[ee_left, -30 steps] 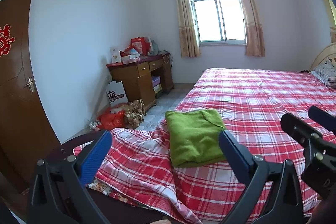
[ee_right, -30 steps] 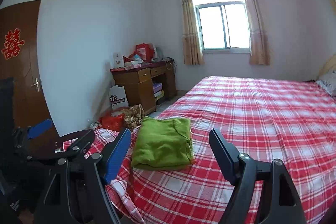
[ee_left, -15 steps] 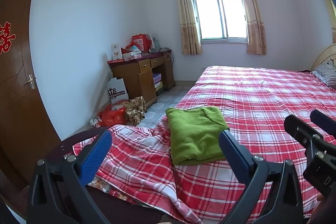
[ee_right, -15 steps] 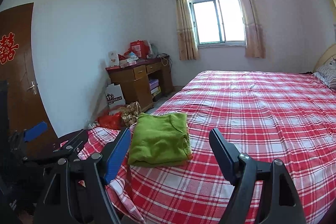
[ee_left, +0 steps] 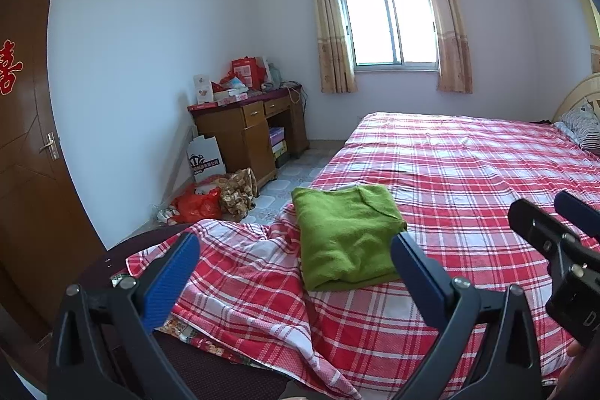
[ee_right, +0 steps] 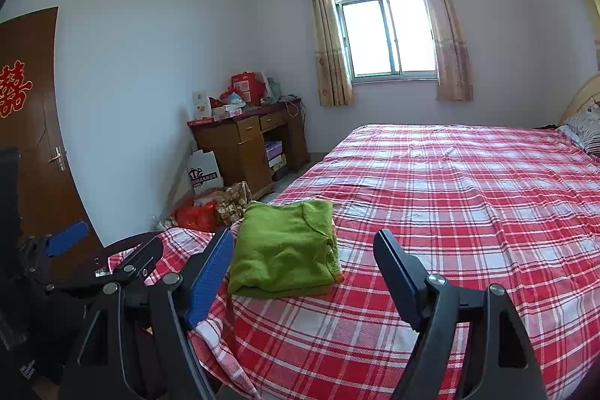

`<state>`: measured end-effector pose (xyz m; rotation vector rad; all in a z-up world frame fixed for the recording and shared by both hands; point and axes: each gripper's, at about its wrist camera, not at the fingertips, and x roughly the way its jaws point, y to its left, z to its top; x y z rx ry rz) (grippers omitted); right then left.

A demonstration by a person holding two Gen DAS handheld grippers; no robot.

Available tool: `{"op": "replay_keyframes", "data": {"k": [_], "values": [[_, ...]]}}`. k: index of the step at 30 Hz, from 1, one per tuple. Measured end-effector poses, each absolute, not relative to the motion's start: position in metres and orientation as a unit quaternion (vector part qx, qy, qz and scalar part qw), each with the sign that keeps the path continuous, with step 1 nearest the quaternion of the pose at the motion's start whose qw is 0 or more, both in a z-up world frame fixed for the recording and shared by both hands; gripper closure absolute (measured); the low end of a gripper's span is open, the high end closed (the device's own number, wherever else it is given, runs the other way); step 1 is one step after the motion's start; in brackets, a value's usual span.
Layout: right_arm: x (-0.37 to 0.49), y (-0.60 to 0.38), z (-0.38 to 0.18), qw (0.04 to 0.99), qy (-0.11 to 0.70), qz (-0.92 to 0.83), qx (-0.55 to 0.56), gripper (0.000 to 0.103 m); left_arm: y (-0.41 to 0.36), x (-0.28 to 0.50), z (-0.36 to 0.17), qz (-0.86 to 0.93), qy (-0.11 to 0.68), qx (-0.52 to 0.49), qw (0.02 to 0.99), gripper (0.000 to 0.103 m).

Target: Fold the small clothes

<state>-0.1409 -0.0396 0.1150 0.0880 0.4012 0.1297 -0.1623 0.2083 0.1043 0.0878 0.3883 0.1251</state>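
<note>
A folded green garment (ee_left: 347, 235) (ee_right: 283, 246) lies on the red plaid bed cover (ee_left: 450, 175) (ee_right: 468, 197) near the bed's foot corner. My left gripper (ee_left: 292, 272) hovers open above the rumpled corner, its blue fingers wide apart, the garment beyond and between them, untouched. My right gripper (ee_right: 303, 268) is open too, held back from the garment with nothing between its fingers. The right gripper also shows at the right edge of the left wrist view (ee_left: 555, 235), and the left gripper at the left edge of the right wrist view (ee_right: 75, 250).
A wooden desk (ee_left: 255, 134) piled with boxes stands against the far wall by the curtained window (ee_left: 390, 25). Bags (ee_left: 210, 201) lie on the tiled floor beside it. A brown door (ee_left: 22, 145) is at the left. Pillows (ee_left: 583, 126) lie at the headboard.
Both views shifted only slightly; the garment lies where it did and both grippers stay open.
</note>
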Motion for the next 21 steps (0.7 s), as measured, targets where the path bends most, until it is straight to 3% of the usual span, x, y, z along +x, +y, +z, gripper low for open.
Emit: {"op": "replay_keyframes", "data": {"k": [21], "values": [[-0.1421,-0.0413,0.1143,0.977,0.199,0.062,0.047,0.025,0.2059,-0.16,0.1016,0.064,0.2,0.046,0.977,0.0]]}}
